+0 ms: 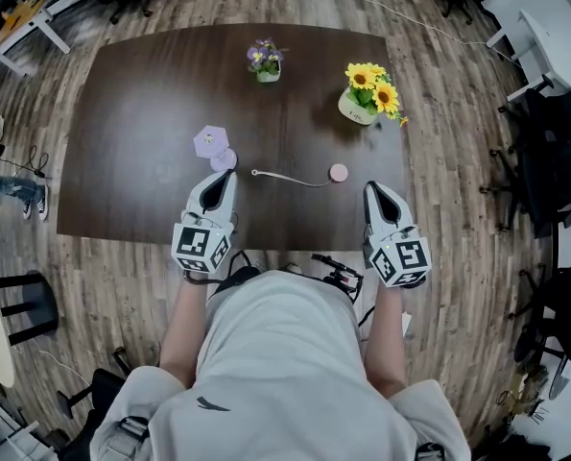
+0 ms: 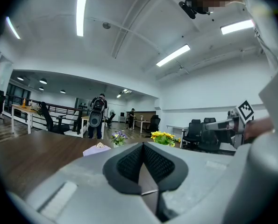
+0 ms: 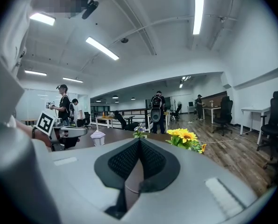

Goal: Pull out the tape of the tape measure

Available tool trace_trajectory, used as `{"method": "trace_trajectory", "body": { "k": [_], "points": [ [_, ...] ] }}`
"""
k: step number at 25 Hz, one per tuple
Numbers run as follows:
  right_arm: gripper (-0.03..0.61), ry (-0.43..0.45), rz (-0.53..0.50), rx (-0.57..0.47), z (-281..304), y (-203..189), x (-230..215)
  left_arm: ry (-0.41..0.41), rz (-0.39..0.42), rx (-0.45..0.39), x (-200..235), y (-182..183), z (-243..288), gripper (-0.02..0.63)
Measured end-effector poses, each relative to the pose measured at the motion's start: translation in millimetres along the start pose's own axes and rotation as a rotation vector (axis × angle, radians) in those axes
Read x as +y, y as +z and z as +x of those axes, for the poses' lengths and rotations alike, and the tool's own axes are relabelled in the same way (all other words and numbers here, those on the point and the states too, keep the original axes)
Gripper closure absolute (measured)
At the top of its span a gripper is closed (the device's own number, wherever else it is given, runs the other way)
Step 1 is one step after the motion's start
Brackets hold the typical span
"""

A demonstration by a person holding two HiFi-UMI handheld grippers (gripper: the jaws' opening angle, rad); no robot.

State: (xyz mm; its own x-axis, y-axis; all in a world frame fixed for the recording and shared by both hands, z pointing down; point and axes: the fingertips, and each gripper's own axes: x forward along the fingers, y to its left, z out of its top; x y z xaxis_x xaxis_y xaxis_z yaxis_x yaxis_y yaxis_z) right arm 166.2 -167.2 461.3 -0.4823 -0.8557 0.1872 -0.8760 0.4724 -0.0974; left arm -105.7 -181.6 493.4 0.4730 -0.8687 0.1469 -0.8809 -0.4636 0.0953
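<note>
In the head view the small round pink tape measure lies on the dark table. Its thin pale tape runs out to the left and ends near the table's middle. My left gripper hovers at the near edge, left of the tape's end, jaws shut and empty. To the right of the case, my right gripper is also shut with nothing in it. The left gripper view and right gripper view each show pads pressed together, tilted up toward the room.
A purple hexagonal box with a small purple disc sits just beyond the left gripper. A pot of purple flowers and a pot of sunflowers stand at the far side. Office chairs are to the right, and people stand in the distance.
</note>
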Motion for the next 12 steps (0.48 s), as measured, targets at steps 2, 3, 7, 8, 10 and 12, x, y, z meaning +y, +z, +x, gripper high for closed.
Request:
{"method": "trace_trajectory", "body": {
  "k": [2,3,7,8,10,12],
  "points": [
    [0.58,-0.002,0.001,0.0,0.3,0.2,-1.0,-0.001,0.0,0.002,-0.2,-0.3,0.1,0.607],
    [0.58,-0.002,0.001,0.001,0.6,-0.5,-1.2,0.0,0.0,0.004,0.0,-1.1,0.1,0.607],
    [0.58,-0.001,0.002,0.008,1.3,-4.3,-1.7,0.005,-0.007,0.007,1.6,-3.8,-0.7,0.607],
    [0.58,0.0,0.003,0.009,1.4,-4.3,-1.7,0.007,-0.008,0.006,2.0,-3.5,-1.0,0.607],
    [0.58,0.002,0.005,0.009,1.3,-4.0,-1.9,0.01,-0.008,0.004,2.3,-2.6,-1.2,0.607],
    [0.58,0.001,0.007,0.009,0.9,-3.6,-2.4,0.01,-0.008,0.003,2.0,-1.9,-1.0,0.607]
  ]
}}
